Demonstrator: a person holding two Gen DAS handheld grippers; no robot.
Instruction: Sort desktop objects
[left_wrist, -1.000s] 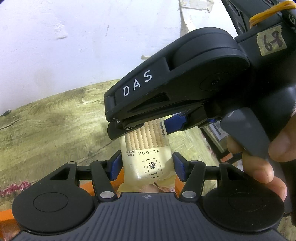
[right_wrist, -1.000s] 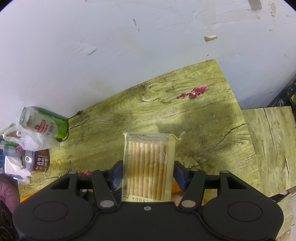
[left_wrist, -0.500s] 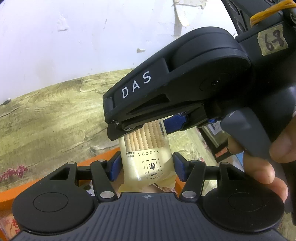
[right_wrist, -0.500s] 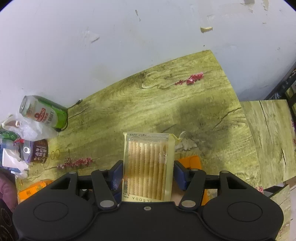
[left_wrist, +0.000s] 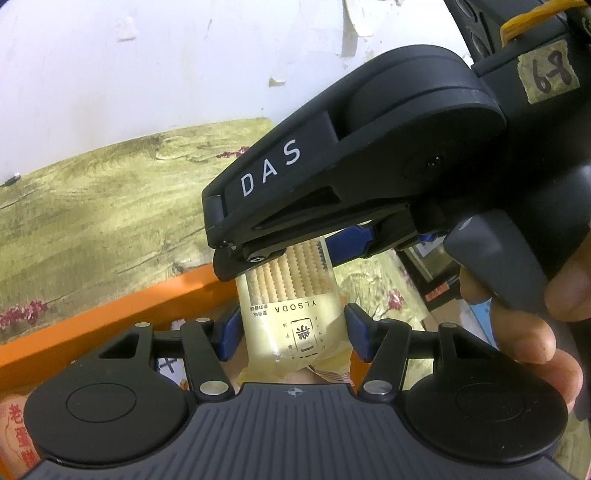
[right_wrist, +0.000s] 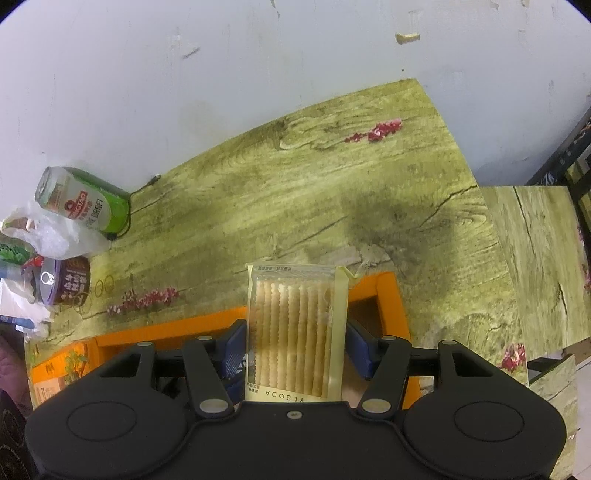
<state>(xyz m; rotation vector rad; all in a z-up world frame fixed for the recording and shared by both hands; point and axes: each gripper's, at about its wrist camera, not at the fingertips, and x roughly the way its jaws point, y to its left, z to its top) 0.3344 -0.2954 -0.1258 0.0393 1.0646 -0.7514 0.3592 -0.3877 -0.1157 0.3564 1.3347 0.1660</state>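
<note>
A clear pack of soda crackers (left_wrist: 291, 317) labelled "YLSODA" is held at both ends. My left gripper (left_wrist: 291, 332) is shut on its printed end, blue pads against both sides. My right gripper (left_wrist: 295, 254), black and marked "DAS", comes in from the upper right and clamps the far end. In the right wrist view the cracker pack (right_wrist: 295, 325) stands between the right gripper's (right_wrist: 295, 347) blue pads. An orange bin (left_wrist: 110, 317) lies just under the pack, and the orange bin's far corner (right_wrist: 388, 295) shows behind it.
A green drink can (right_wrist: 85, 203), a crumpled plastic bag (right_wrist: 48, 236) and a purple-lidded can (right_wrist: 62, 284) sit at the table's left by the white wall. An orange box (right_wrist: 59, 369) lies in the bin. A hand (left_wrist: 535, 332) grips the right gripper's trigger.
Both grippers have carried the cracker pack back over the orange bin, which has come into view beneath it. Neither grip has altered.
</note>
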